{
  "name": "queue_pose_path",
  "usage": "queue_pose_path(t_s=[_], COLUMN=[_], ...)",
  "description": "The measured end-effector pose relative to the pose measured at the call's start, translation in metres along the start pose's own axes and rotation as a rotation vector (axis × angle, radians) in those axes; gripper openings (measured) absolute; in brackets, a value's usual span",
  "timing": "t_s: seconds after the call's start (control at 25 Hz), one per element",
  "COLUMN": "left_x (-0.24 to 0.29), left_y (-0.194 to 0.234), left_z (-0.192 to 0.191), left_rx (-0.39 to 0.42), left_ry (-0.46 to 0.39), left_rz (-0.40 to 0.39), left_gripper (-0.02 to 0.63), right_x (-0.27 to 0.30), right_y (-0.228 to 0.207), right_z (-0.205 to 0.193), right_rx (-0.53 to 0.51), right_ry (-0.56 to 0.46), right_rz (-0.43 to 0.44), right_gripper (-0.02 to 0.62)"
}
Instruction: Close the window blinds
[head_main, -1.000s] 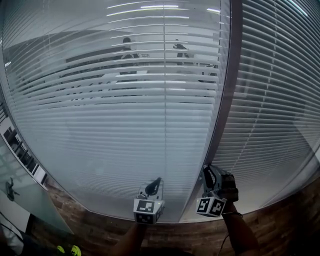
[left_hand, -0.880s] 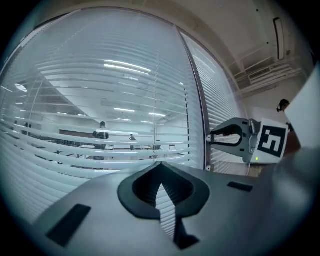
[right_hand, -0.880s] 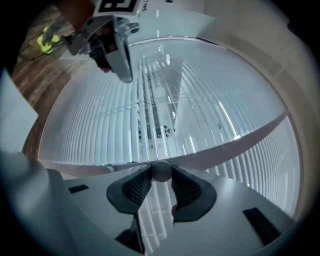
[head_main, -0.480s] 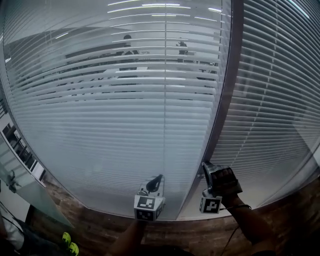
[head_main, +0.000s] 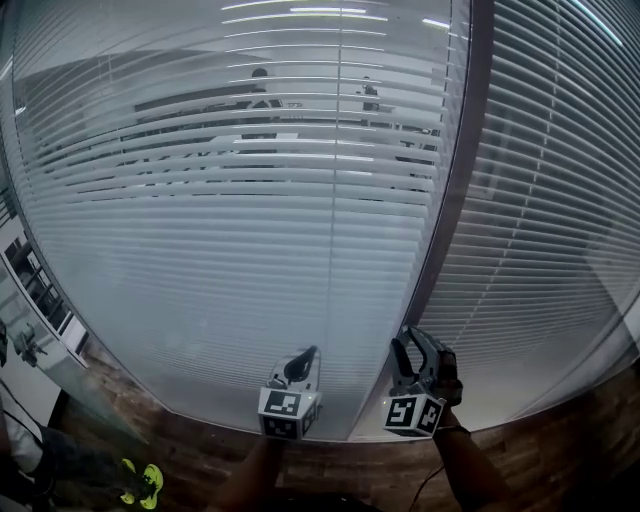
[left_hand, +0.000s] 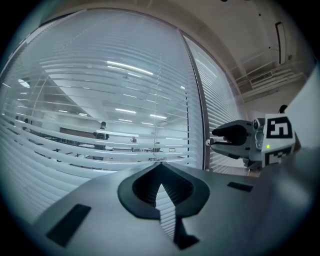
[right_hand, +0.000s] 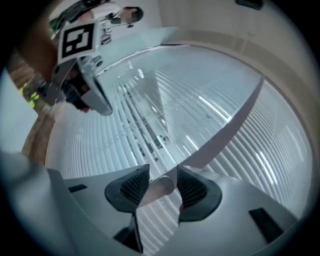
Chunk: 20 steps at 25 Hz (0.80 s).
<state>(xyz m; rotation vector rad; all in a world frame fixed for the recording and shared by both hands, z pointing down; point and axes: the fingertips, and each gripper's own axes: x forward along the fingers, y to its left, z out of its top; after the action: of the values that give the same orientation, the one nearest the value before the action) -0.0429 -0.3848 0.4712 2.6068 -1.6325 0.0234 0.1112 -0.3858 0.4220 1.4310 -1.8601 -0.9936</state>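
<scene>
Closing the blinds (head_main: 250, 250): we think this job is not done. High up, past the tips of both sets of jaws, the slats have gaps, and we can see a room and people through them. The lower slats look shut.
Clear rod (right_hand: 156, 193): it sits right between the right jaws. It slants from the left pad toward the right pad, and its round end is near the tips. We think it is the rod that tips the slats.
Right gripper (right_hand: 162, 172): its jaws have just been opening. The rod is between them, but the pads look loose on it and are not squeezing.
Left gripper (left_hand: 159, 164): its jaws are pressed together at the tips with nothing in them. The blinds are straight past its tips, and the right gripper is off to its right side.
How the rod will feel: we guess it is light, thin and hard. It looks smooth, so it may slip or spin in the pads.
Where to hold it: on its round sides, in the middle of the ribbed pads, not at the very end. We would squeeze firmly and then roll it.
Slats: they look thin and bendy, so we think they would kink easily. We should keep the jaw tips off them.
Dark post (head_main: 455, 200): it stands past the right jaws' tips, between the two blinds.
</scene>
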Motion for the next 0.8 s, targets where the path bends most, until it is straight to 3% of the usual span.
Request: queue_pose_path(t_s=[0.24,0.32,0.56,0.8], left_x=[0.003,0.003,0.003,0.001], left_y=[-0.003,-0.005,-0.016,-0.014], left_z=[-0.008,-0.008,-0.020,-0.019], left_rx=[0.007,0.008,0.019,0.034], left_ry=[0.011,0.019,0.050,0.039], left_rz=[-0.006,-0.009,-0.026,-0.019], left_gripper=[0.000,0.000,0.000,0.000], right_x=[0.009,0.009,0.015,0.014], right_y=[-0.015,-0.016,-0.017,-0.016], right_z=[-0.027,-0.037,-0.042,-0.041], right_rx=[0.685,0.841,0.995,0.983], right_ry=[0.004,0.036,0.014,-0.004], right_rz=[-0.055,-0.069,-0.091,-0.095], right_gripper=[0.153,0.153,0.147,0.129])
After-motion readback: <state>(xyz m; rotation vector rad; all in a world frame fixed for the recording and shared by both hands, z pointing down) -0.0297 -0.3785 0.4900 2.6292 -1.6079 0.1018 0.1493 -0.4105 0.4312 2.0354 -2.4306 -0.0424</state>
